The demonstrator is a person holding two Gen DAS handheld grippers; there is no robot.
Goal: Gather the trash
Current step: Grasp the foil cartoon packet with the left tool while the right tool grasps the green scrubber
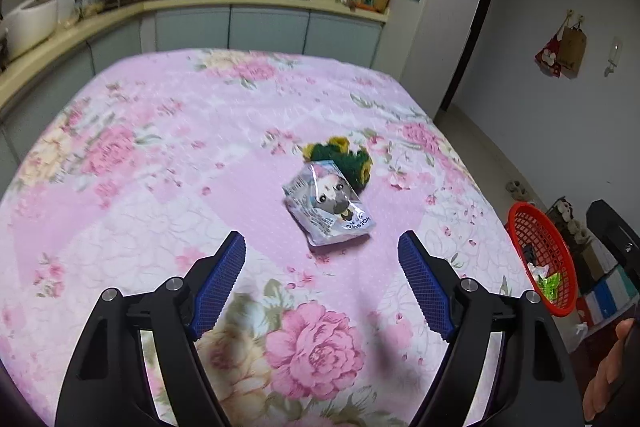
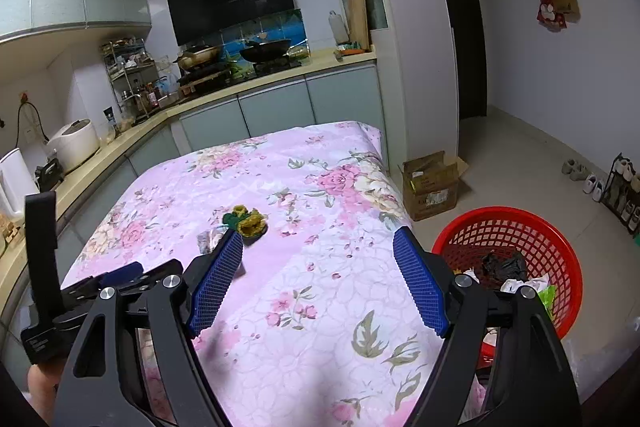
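Pink floral cloth covers the table under both your grippers, with kitchen counter behind it; your left gripper hangs above the cloth with its blue pads spread wide and nothing between them; just beyond its tips lies one silvery snack wrapper printed with a cartoon figure, flat on the cloth; one green and yellow crumpled scrap sits touching the wrapper's far edge, partly under it. Your right gripper also stands apart and empty over the cloth, nearer the table's right side; its left finger hides most of the wrapper from that camera, while the scrap shows clear. One red mesh basket stands on the floor beside the table's right edge, already holding a black bag and several pale scraps I can't count; one open cardboard box stands on the floor beyond it; shoes line the far wall.
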